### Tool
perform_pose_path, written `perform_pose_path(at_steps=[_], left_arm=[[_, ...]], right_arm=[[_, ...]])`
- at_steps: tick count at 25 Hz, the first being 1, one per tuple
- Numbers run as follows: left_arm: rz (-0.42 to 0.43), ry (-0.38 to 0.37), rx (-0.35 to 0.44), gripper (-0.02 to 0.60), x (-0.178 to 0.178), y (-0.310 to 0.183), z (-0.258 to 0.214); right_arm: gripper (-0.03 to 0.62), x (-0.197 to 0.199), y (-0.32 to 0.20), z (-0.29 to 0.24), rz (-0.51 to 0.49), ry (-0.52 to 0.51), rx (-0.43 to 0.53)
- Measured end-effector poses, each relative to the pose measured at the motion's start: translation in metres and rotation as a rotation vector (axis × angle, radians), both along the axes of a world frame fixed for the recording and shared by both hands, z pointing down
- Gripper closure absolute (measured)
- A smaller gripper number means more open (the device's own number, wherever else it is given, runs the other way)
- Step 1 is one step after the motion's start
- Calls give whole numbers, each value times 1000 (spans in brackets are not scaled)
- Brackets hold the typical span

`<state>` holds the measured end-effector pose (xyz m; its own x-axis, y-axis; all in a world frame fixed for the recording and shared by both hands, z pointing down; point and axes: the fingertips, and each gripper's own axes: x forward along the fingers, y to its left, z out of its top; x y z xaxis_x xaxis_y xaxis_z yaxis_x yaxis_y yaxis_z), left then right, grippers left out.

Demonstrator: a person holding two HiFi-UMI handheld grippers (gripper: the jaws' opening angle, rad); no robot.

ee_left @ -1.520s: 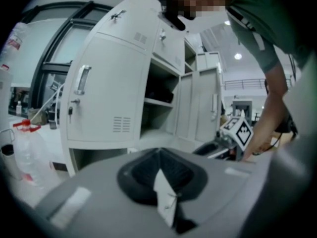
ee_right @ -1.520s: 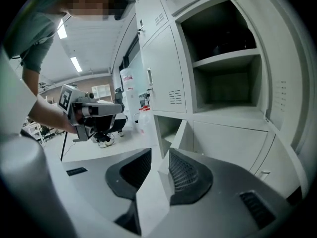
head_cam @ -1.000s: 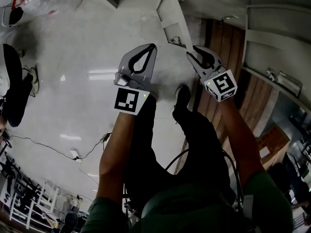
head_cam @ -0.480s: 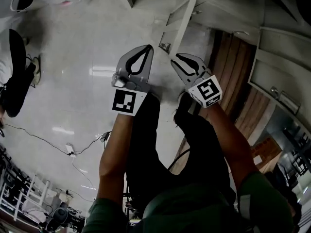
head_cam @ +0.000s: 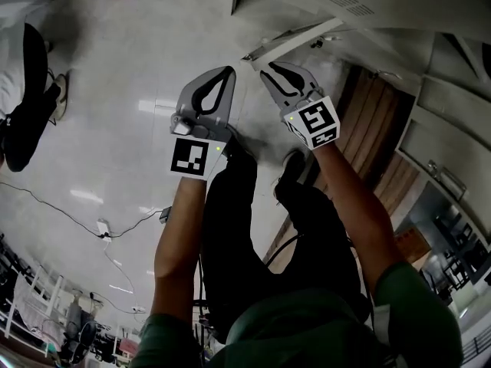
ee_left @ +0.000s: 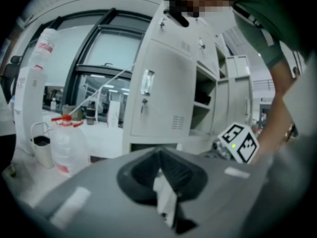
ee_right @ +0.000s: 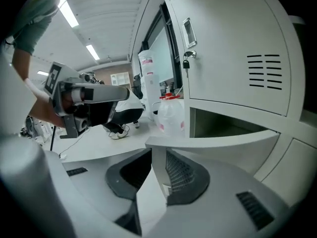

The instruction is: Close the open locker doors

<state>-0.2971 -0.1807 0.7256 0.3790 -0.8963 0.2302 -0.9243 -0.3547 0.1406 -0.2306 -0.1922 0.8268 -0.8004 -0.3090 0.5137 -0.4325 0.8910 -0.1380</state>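
Judging by what shows, the job is unfinished: a locker door [head_cam: 295, 41] juts out from the cabinet just ahead of your right gripper [head_cam: 265, 67], and open shelves [ee_left: 203, 103] gape beside a swung-out vented door [ee_left: 163, 88]. How many doors are already closed I cannot tell. What is left, I think, is to push this edge home and then see to the others.

Your left gripper [head_cam: 229, 71] hangs just beside the right one, its tongs pressed together on nothing. The right tongs stand a sliver apart and have just been narrowing. A pale strip fills the slit, which I take to be the door's surface. Whether it sits between the tips or just beyond them I cannot tell, and I see no pinch.

Only the head view sets both grippers side by side over the floor [head_cam: 115, 129], with a cable [head_cam: 69, 221] trailing across it and a person [head_cam: 27, 106] off to the left. Only the left gripper view looks into the shelves, and it catches the right gripper's marker cube [ee_left: 239, 142] down by the cabinet. The right gripper view alone brings the door's edge right up to your tips, with a key [ee_right: 186, 62] hanging in the vented door above and a water jug [ee_right: 171, 113] beyond.
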Motion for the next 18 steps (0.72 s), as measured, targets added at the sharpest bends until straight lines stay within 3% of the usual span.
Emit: perform_pose_path(at_steps=[9, 18], left_arm=[[-35, 1, 7, 580, -43, -17, -6], [-57, -8, 14, 581, -66, -29, -12]], right_arm=[[514, -39, -63, 8, 113, 9, -7], [516, -47, -120, 25, 216, 48, -22]])
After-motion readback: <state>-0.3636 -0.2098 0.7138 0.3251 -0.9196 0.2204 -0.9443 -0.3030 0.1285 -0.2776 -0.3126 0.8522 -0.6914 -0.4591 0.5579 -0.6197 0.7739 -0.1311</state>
